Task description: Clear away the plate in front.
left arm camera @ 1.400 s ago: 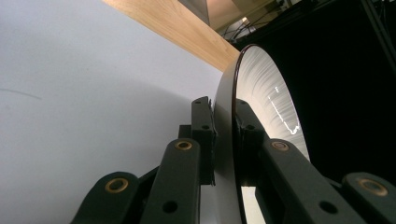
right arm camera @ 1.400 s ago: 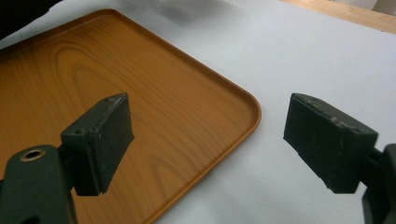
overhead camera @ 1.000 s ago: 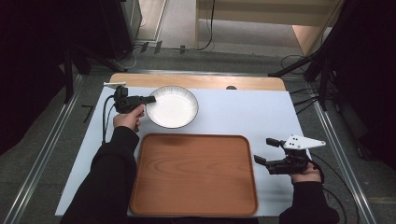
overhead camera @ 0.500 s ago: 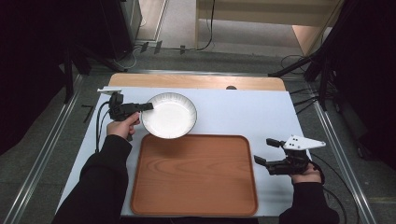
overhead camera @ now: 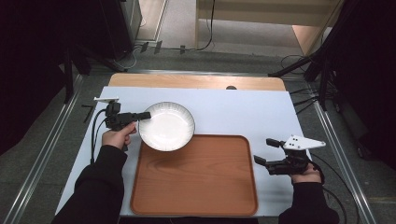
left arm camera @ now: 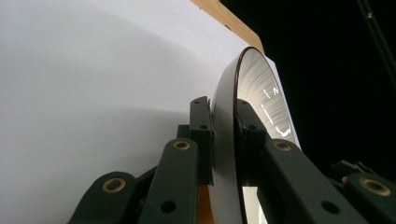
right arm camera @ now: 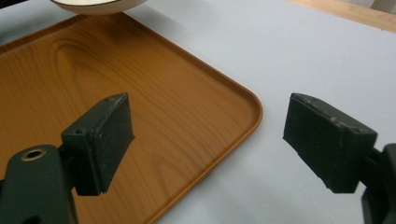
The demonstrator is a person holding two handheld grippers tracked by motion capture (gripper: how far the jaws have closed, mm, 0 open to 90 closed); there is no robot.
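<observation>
The high view is taken from above the person's side and is aimed forward and down, so the whole tabletop (overhead camera: 243, 107) is seen from some way off, with the floor beyond it. The left gripper view is set very close along the left tongs (left arm camera: 224, 135), with the white plate (left arm camera: 261, 93) seen edge-on against the white tabletop. The right gripper view is carried low on the right tongs (right arm camera: 208, 140) and is pointed across the wooden tray (right arm camera: 154, 98). The tray corner and the plate's rim are shared with the high view.
</observation>
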